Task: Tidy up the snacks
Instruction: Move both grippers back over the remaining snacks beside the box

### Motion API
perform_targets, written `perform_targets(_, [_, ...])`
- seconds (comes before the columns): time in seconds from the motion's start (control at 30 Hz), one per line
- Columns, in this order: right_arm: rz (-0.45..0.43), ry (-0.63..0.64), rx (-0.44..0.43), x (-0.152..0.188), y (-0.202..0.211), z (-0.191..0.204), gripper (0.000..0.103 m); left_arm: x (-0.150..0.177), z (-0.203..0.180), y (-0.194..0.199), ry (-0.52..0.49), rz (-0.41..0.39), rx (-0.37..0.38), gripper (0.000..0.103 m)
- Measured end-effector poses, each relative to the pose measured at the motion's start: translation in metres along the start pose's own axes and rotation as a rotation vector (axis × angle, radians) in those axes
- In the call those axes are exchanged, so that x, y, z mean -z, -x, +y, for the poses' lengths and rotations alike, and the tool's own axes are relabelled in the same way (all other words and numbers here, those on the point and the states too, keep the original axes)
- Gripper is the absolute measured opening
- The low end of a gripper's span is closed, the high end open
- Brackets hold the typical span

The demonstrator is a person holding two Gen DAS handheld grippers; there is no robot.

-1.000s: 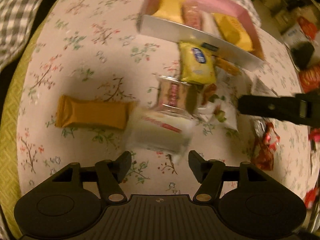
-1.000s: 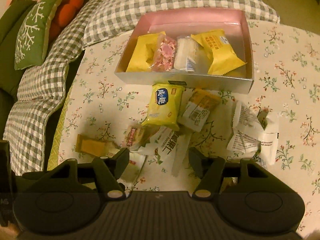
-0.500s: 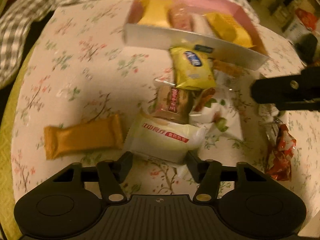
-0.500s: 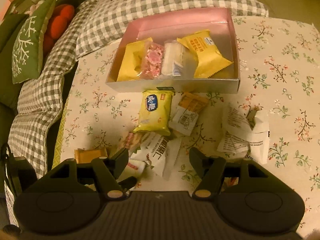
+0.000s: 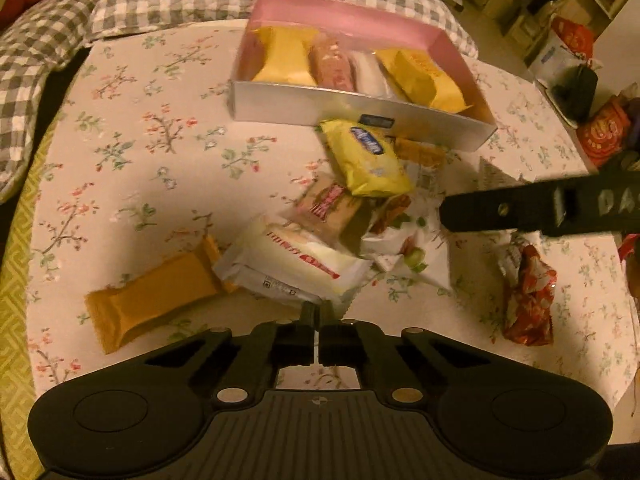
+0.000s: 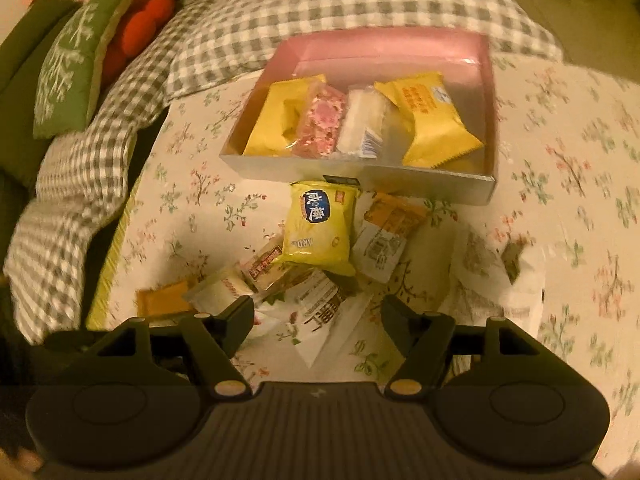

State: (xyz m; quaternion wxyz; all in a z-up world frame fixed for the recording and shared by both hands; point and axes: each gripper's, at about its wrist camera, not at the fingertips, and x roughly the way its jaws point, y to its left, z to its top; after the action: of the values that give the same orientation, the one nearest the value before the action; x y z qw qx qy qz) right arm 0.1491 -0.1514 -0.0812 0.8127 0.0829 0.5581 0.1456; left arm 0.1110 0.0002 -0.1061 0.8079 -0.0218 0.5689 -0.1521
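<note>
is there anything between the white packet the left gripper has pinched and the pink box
Yes. The left gripper is shut on the white packet's near edge. On a straight line to the pink box lie a brown packet and a yellow packet, so lifting over them looks safest.

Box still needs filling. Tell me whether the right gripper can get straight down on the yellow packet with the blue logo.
Probably yes. The yellow packet lies on top of the pile, nothing over it, and the right gripper hangs open just short of it.
</note>
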Motion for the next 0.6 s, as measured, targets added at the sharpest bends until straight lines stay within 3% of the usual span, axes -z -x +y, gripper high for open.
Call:
perform_targets(0.27, [-0.02, 0.207, 0.052, 0.008, -0.028, 0.019, 0.069, -0.001, 0.012, -0.001, 0.046, 0.013, 0.019, 0.0])
perform_targets(0.33, [-0.023, 0.259, 0.075, 0.01, -0.036, 0.024, 0.063, -0.002, 0.017, -0.002, 0.088, 0.015, 0.045, 0.003])
perform_targets(0.4, [0.004, 0.248, 0.034, 0.01, -0.04, 0.023, 0.044, -0.003, 0.025, -0.003, 0.147, 0.015, 0.056, 0.01])
perform_targets(0.43, [0.009, 0.23, 0.019, 0.01, -0.04, 0.023, 0.044, -0.004, 0.03, -0.004, 0.179, 0.019, 0.061, 0.021])
perform_targets(0.47, [0.017, 0.218, 0.011, 0.009, -0.039, 0.023, 0.042, -0.005, 0.032, -0.005, 0.209, 0.019, 0.064, 0.039])
perform_targets(0.5, [0.025, 0.209, 0.013, 0.008, -0.037, 0.023, 0.036, -0.006, 0.035, -0.006, 0.243, 0.017, 0.064, 0.05])
perform_targets(0.53, [0.029, 0.197, 0.01, 0.007, -0.034, 0.023, 0.032, -0.007, 0.038, -0.006, 0.276, 0.012, 0.063, 0.067])
perform_targets(0.6, [0.029, 0.162, -0.02, 0.005, -0.026, 0.022, 0.027, -0.008, 0.038, -0.009, 0.302, 0.017, 0.077, 0.072])
